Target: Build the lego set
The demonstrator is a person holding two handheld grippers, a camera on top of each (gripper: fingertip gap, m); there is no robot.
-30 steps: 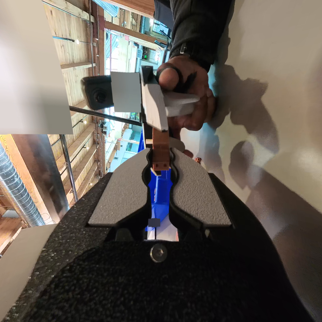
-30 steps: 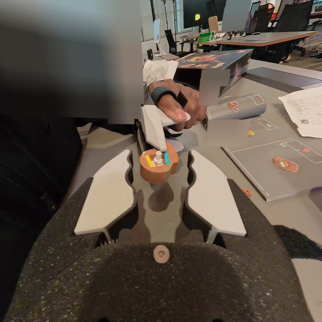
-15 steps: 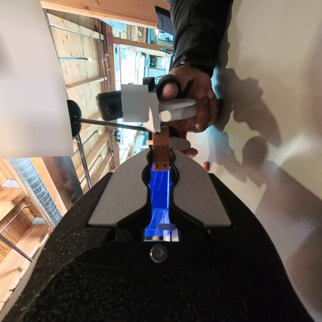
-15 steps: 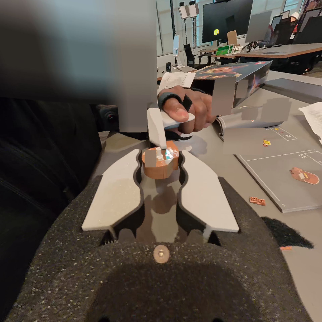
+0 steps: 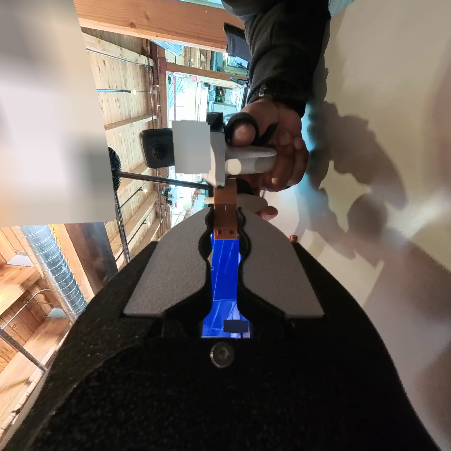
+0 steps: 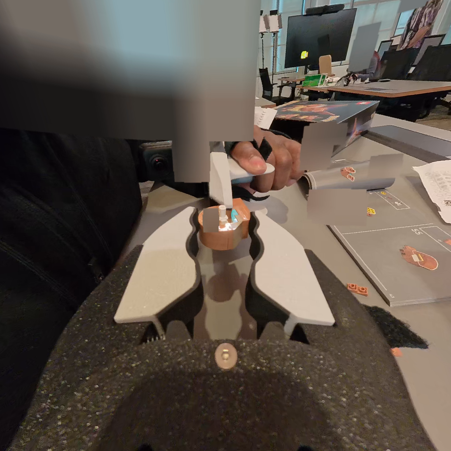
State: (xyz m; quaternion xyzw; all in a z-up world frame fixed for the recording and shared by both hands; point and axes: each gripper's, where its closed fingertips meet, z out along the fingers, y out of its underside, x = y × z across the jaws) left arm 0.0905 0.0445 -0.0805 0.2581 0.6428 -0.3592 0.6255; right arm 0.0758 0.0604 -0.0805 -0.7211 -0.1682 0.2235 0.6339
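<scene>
Office workspace; grey table [image 6: 280, 219] beneath both hand-held grippers. A round brown brick assembly [image 6: 223, 231], with a white peg and a turquoise piece on top, sits raised above the table, gripped from two sides. The right gripper [image 6: 223, 229] has its pads pressed on the assembly's flanks, jaws partly open. The left gripper [image 5: 225, 225], jaws narrowly spaced, clamps the same piece edgewise. Nearby: an open instruction booklet [image 6: 390, 256], a loose brown plate [image 6: 357, 289] and a printed box [image 6: 329, 114].
</scene>
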